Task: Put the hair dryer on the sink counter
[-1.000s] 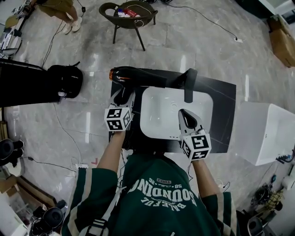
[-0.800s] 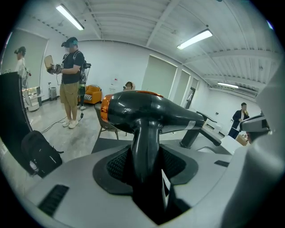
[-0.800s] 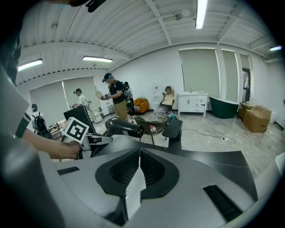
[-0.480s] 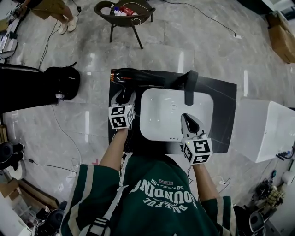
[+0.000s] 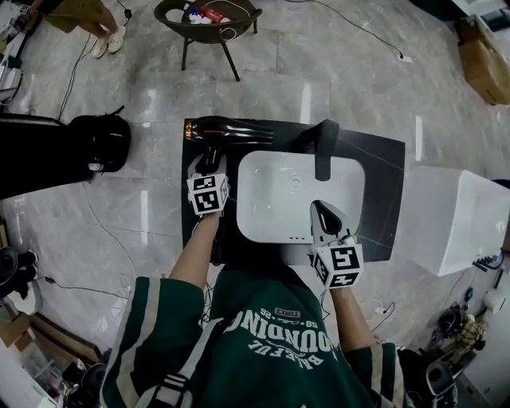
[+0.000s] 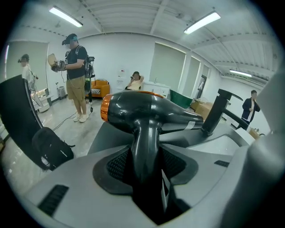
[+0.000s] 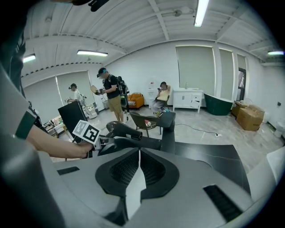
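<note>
The black hair dryer (image 5: 233, 130) with an orange rear ring (image 5: 190, 130) lies crosswise over the back left corner of the black sink counter (image 5: 385, 171); whether it rests on the counter I cannot tell. My left gripper (image 5: 209, 164) is shut on its handle (image 6: 144, 147), which runs down between the pads. The nozzle points toward the black faucet (image 5: 326, 148). The white basin (image 5: 275, 199) sits in the counter's middle. My right gripper (image 5: 322, 210) hovers over the basin's front right, shut and empty, its pads (image 7: 129, 167) meeting.
A dark chair (image 5: 205, 17) with small items stands beyond the counter. A black bag (image 5: 100, 142) lies on the floor at left, a white box (image 5: 454, 221) at right, a cardboard box (image 5: 482, 48) far right. Cables cross the floor. A person (image 6: 75, 75) stands nearby.
My left gripper has come down with the hair dryer, bringing it lower over the counter's back left corner. The right gripper has stayed about where it was.
</note>
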Tool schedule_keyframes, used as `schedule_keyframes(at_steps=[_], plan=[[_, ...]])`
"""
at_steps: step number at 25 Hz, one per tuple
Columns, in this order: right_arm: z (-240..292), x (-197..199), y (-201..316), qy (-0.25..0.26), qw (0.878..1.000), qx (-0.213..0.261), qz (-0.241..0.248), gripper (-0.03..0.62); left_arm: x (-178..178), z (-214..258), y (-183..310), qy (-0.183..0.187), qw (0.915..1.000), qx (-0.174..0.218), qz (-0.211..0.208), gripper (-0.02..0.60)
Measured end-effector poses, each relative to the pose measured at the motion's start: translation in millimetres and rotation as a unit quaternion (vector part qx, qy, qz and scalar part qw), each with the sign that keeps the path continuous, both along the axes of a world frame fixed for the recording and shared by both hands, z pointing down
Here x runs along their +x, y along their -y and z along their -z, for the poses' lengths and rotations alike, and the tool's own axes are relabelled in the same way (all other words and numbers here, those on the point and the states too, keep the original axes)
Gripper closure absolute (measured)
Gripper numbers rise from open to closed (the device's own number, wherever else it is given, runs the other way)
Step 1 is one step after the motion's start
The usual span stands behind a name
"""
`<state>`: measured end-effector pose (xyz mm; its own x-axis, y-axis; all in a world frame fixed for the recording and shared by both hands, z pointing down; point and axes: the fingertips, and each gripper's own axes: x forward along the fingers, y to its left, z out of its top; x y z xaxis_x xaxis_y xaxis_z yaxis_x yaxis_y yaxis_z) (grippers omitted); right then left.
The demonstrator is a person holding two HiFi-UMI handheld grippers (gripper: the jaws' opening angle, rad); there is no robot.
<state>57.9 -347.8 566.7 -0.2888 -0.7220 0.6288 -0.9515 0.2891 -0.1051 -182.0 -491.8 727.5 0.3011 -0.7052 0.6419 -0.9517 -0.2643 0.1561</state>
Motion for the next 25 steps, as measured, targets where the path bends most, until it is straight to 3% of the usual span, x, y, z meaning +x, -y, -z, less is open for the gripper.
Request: schedule_keyframes(at_steps=[9, 20, 25], plan=[[6, 14, -11, -0.015, 1.0, 0.005, -0.016, 0.549, -4, -16, -1, 0.034, 0.9994, -0.005, 0.002, 0.39], [5, 26, -27, 0.002, 1.0, 0.01, -0.023, 0.549, -7, -30, -1, 0.059, 0.9981, -0.014, 0.011, 0.388], [12, 36, -32, 0.012, 1.0, 0.021, -0.012, 0.549, -9, -34, -15, 0.077, 0.9965, -0.032, 0.015, 0.349]])
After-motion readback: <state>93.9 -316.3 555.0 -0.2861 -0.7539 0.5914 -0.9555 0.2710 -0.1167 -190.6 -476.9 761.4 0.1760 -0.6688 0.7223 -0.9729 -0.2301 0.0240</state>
